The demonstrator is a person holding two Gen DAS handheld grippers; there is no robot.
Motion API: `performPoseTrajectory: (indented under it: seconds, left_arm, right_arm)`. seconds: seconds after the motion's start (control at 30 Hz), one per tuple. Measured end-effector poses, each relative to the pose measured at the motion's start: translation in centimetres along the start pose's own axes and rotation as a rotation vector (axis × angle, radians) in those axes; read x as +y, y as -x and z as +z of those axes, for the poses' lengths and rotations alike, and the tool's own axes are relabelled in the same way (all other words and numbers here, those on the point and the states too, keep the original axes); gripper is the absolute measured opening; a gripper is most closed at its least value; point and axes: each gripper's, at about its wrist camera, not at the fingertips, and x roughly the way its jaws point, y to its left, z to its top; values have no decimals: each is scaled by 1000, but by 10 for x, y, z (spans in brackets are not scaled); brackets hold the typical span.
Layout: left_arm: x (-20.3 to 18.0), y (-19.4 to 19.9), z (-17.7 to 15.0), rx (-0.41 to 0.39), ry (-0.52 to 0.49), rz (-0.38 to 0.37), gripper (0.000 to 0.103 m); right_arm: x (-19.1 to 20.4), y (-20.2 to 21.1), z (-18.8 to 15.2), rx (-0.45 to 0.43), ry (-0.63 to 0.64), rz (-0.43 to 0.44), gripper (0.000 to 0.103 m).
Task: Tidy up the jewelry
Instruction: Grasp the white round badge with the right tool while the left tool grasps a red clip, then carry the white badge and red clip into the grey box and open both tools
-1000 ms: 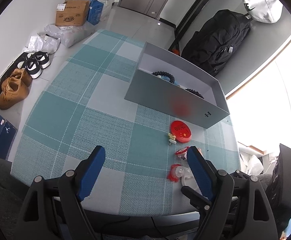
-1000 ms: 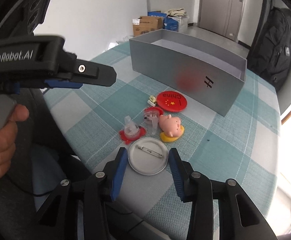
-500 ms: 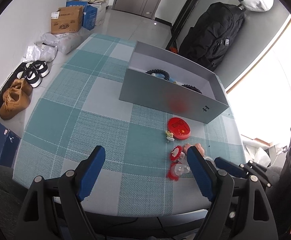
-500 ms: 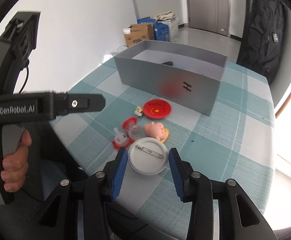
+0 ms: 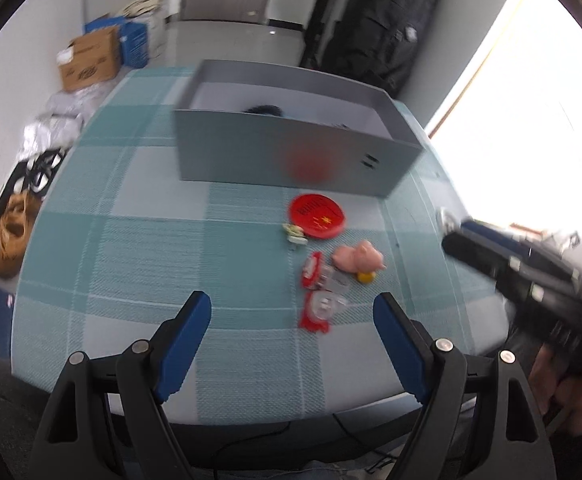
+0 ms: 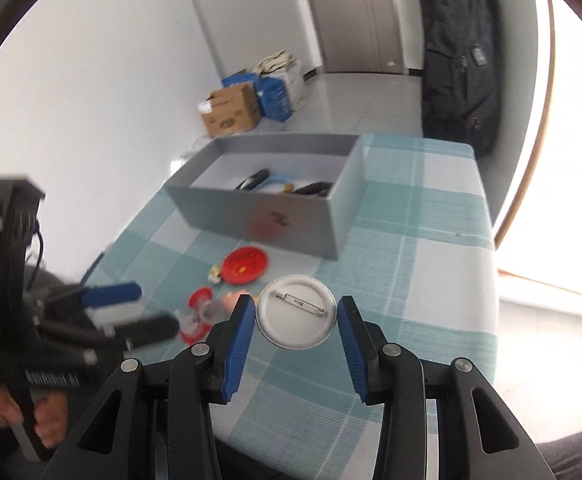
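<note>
My right gripper point(image 6: 296, 316) is shut on a round silver pin badge point(image 6: 296, 312), held back side up above the table. My left gripper point(image 5: 293, 312) is open and empty above the table's near edge. On the checked cloth lie a red round badge point(image 5: 317, 215), a pink pig figure point(image 5: 358, 258), two red-and-clear trinkets point(image 5: 319, 292) and a small pale charm point(image 5: 296, 234). Behind them stands an open grey box point(image 5: 291, 160); the right wrist view shows the box point(image 6: 275, 212) holding dark and blue bands point(image 6: 267, 180).
The teal checked tablecloth point(image 5: 131, 248) covers the table. A black backpack point(image 5: 375, 16) leans at the far wall. Cardboard boxes point(image 5: 91, 58) and shoes point(image 5: 15, 224) lie on the floor to the left. A bright window is on the right.
My right gripper has lifted the silver badge higher and away from the table. My left gripper has swung right, bringing the trinkets nearer its centre. Both views are blurred from motion.
</note>
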Motion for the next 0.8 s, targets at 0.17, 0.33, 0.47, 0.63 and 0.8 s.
performPoseTrajectory:
  seconds: [0.17, 0.33, 0.47, 0.63, 0.8]
  left_arm:
    - [-10, -12, -2, 49, -53, 25, 59]
    - [-18, -19, -5, 50, -118, 60, 40]
    - [-20, -20, -6, 46, -138, 81, 14]
    - [-13, -19, -3, 48, -124, 46, 14]
    - [-15, -19, 1, 48, -131, 29, 14]
  right_arm:
    - [-5, 6, 5, -41, -21, 1, 41]
    - [-5, 8, 3, -48, -28, 3, 41]
    - [-6, 7, 3, -49, -31, 4, 41]
    - [-5, 7, 1, -48, -29, 6, 41]
    - [-5, 7, 1, -49, -24, 4, 41]
